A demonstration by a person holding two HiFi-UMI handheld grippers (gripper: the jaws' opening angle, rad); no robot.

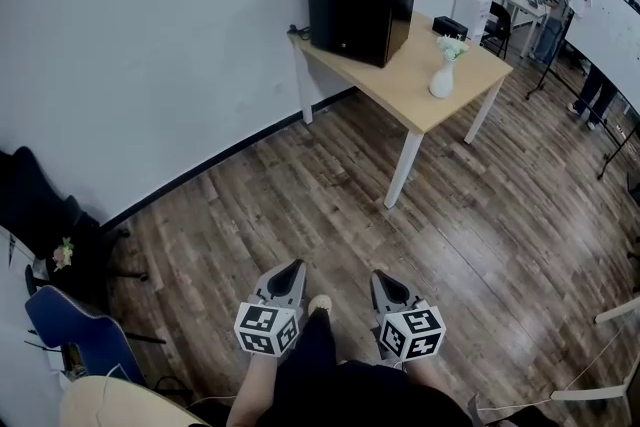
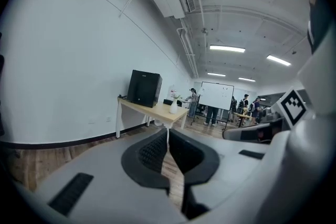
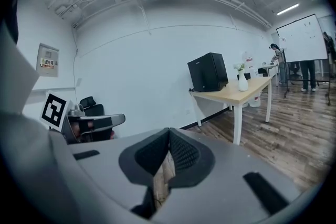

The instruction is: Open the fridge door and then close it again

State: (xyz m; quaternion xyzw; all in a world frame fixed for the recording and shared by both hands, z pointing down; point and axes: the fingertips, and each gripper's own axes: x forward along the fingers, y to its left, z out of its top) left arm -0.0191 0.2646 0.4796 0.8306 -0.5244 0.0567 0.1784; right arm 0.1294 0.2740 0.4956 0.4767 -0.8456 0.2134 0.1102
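On 1 table point(image 1: 400, 80), 1 fridge point(image 1: 360, 5) and 1 vase point(image 1: 441, 80); left gripper point(image 1: 294, 266), right gripper point(image 1: 379, 277): jaws together, empty.

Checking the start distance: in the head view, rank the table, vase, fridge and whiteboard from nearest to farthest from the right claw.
From the right claw:
1. Table, ahead, front leg closest.
2. Vase, on its near right part.
3. Fridge, at its wall end.
4. Whiteboard, far right.
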